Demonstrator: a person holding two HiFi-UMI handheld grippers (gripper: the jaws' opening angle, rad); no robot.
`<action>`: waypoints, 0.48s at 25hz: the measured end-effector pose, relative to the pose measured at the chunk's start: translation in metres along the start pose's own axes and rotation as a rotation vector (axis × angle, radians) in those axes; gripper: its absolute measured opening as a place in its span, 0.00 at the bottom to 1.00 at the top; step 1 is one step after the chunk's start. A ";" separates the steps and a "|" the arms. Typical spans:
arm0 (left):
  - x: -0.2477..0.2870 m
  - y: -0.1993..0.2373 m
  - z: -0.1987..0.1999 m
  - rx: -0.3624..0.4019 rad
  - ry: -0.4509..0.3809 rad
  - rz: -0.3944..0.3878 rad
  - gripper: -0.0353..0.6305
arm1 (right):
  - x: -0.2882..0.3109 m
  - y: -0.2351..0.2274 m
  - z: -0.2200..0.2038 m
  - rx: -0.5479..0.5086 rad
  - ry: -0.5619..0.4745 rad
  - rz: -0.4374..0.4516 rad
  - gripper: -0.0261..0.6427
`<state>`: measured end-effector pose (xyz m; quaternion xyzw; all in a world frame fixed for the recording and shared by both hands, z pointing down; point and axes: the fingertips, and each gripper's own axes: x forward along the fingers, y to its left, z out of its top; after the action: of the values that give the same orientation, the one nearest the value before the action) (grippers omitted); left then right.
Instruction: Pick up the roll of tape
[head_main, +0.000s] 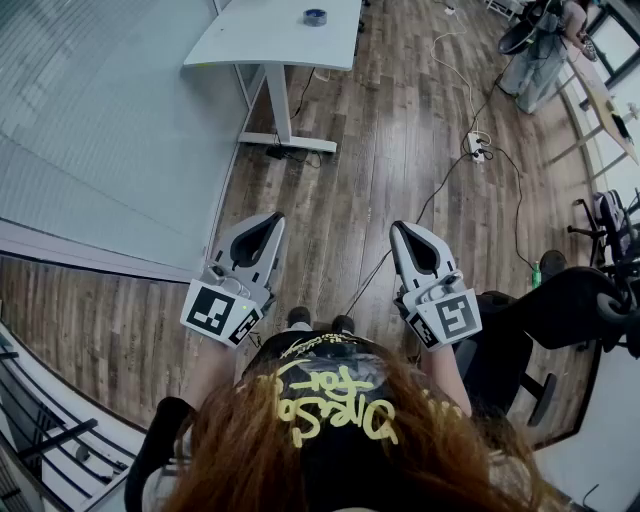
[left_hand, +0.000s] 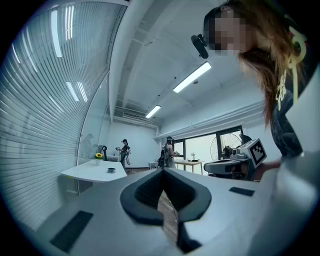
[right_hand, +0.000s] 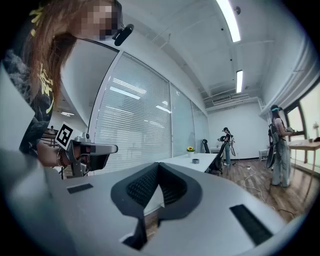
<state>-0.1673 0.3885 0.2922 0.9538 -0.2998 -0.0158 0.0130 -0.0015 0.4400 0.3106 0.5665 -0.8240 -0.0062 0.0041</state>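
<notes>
The roll of tape (head_main: 315, 17) is a small dark ring lying on a white table (head_main: 260, 40) far ahead across the wood floor. The left gripper view shows the roll of tape (left_hand: 111, 170) small on that table (left_hand: 90, 175). In the right gripper view the tape (right_hand: 195, 161) sits near the table's (right_hand: 180, 162) far end. My left gripper (head_main: 270, 220) and right gripper (head_main: 404, 229) are held level side by side, well short of the table. On both, the jaws are shut with nothing between them.
A power strip (head_main: 477, 144) and cables trail over the floor to the right of the table. A black office chair (head_main: 560, 300) stands close at my right. A blind-covered glass wall (head_main: 100, 130) runs along the left. People stand far back (right_hand: 278, 150). A small sunflower pot (right_hand: 190, 149) sits on the table.
</notes>
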 end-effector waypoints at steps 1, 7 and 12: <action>-0.001 -0.003 0.000 0.006 0.004 0.001 0.04 | -0.004 0.000 0.000 0.002 0.001 0.000 0.04; -0.002 -0.010 -0.001 0.022 0.015 0.003 0.04 | -0.010 0.004 0.000 0.006 0.003 0.011 0.04; -0.003 -0.010 0.001 0.025 0.012 0.005 0.04 | -0.009 0.004 0.003 -0.005 0.000 0.016 0.04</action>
<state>-0.1636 0.3983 0.2907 0.9531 -0.3025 -0.0062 0.0028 -0.0021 0.4503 0.3076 0.5597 -0.8286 -0.0082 0.0058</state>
